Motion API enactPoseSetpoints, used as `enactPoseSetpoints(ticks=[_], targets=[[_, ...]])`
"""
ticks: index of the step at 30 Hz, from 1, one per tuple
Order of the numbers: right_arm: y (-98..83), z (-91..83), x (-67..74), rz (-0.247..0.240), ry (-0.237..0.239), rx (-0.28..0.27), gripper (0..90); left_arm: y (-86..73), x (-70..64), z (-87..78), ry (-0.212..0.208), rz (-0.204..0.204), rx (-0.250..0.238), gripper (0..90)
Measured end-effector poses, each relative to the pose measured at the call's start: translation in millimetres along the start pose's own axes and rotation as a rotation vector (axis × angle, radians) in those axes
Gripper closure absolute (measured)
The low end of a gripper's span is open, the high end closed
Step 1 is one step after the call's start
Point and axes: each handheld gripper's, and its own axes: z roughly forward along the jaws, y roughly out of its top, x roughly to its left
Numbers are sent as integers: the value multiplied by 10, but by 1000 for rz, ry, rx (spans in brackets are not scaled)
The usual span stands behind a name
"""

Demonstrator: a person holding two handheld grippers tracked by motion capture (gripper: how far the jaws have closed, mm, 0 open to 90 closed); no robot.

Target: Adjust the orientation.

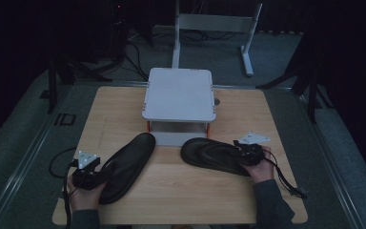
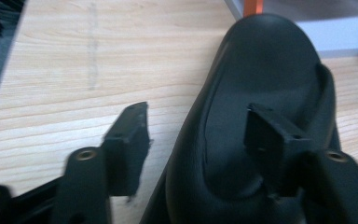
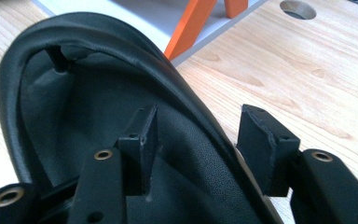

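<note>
left sandal: flat black leather-look sandal (image 1: 126, 164), lying at an angle on the pale wooden table (image 1: 181, 183), toe towards the low white shelf stand on orange legs (image 1: 179, 94); probably turned that way for sliding under it.
left gripper (image 1: 91, 175): at the heel end; jaws parted astride the sandal's side rim (image 2: 186, 140), one over the footbed, one over bare table; not visibly pressing.
right sandal: matching black sandal with toe post (image 1: 212, 155), just right of the first, toe near the stand.
right gripper (image 1: 249, 153): jaws spread astride the raised edge (image 3: 200, 135), gaps at both pads.
hidden: heels covered by grippers and hands; contact under the jaws unclear.
hard to read: dim high view; blurred left gripper view.
</note>
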Motion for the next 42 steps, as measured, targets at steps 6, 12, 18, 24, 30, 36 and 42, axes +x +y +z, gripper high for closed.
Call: enactPoseSetpoints(ticks=[6,12,18,24,30,36,42], targets=[[-2,17,-12,-5,-4,11,475,16,1,69,8,63,41,728],[-10,17,-7,-11,-8,18,476,5,-55,-61,-63,141,35,758],[-11,18,-9,-17,-12,22,476,-16,-164,-124,-182,251,35,756],[-9,30,-19,-15,-11,22,505,-4,-336,-70,-301,353,55,756],[-12,46,-18,-12,-17,23,546,28,-530,-10,-422,450,68,755],[-13,54,-14,-9,-26,23,617,126,-729,130,-476,518,69,750],[-22,20,8,-9,-21,31,634,256,-897,320,-437,535,67,701]])
